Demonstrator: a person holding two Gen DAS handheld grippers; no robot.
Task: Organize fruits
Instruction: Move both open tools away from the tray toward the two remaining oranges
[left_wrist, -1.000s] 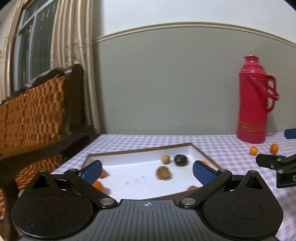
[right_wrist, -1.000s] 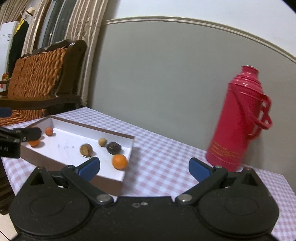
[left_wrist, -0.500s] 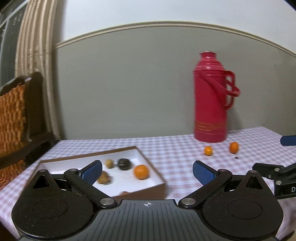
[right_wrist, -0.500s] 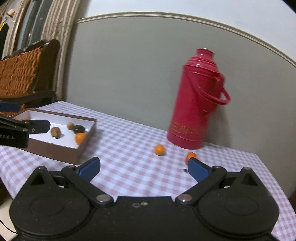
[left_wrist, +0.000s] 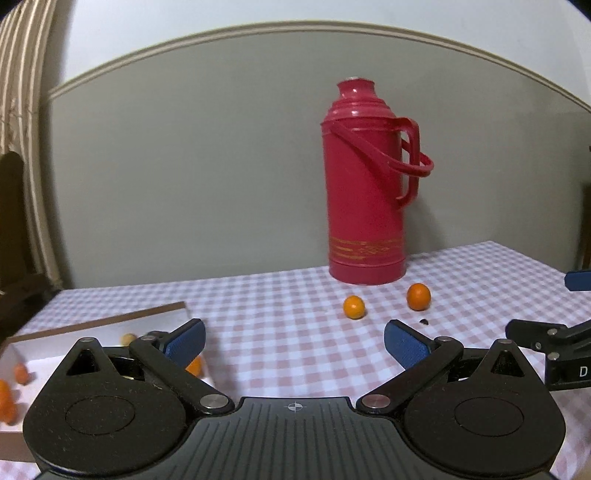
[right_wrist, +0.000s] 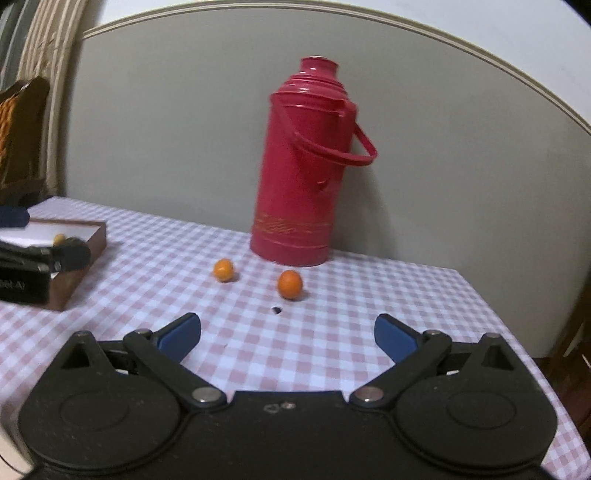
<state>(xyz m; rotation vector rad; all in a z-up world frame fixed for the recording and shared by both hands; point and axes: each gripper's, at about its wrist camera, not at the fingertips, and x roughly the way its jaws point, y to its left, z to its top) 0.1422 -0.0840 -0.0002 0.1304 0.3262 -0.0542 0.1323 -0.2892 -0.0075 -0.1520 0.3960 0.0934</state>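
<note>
Nearest you, the right tool (right_wrist: 287, 330) stands wide with nothing between its blue pads (right_wrist: 180, 331), though its jaws are closing a little; the left tool (left_wrist: 293, 341) is also spread wide and empty. Just ahead of the right tool a small dark speck (right_wrist: 276, 309) lies on the checked counter (right_wrist: 369, 306); you cannot tell whether it is a stem, a seed or a crumb. Beyond it sit the two loose fruits: the larger orange fruit (right_wrist: 290, 284) nearly straight ahead, and the smaller orange fruit (right_wrist: 223, 270) ahead and to the tool's left, a little apart from each other. Judge both as light, round and smooth-skinned, so they will likely roll away if a pad nudges one side first, and soft enough to bruise under a hard squeeze. Take each across its widest middle, with both pads arriving together, and close gently. Behind them the red flask (right_wrist: 301, 170) stands upright against the wall, close enough to the larger fruit that you should mind its base. Far to the right tool's left is the shallow brown box (right_wrist: 79, 254), where fruit is already gathered. From that tool the left tool covers most of its inside, and from the left tool's own camera the box (left_wrist: 96, 325) is cut off by the frame edge and partly behind a finger, so its blurred contents cannot be counted.
</note>
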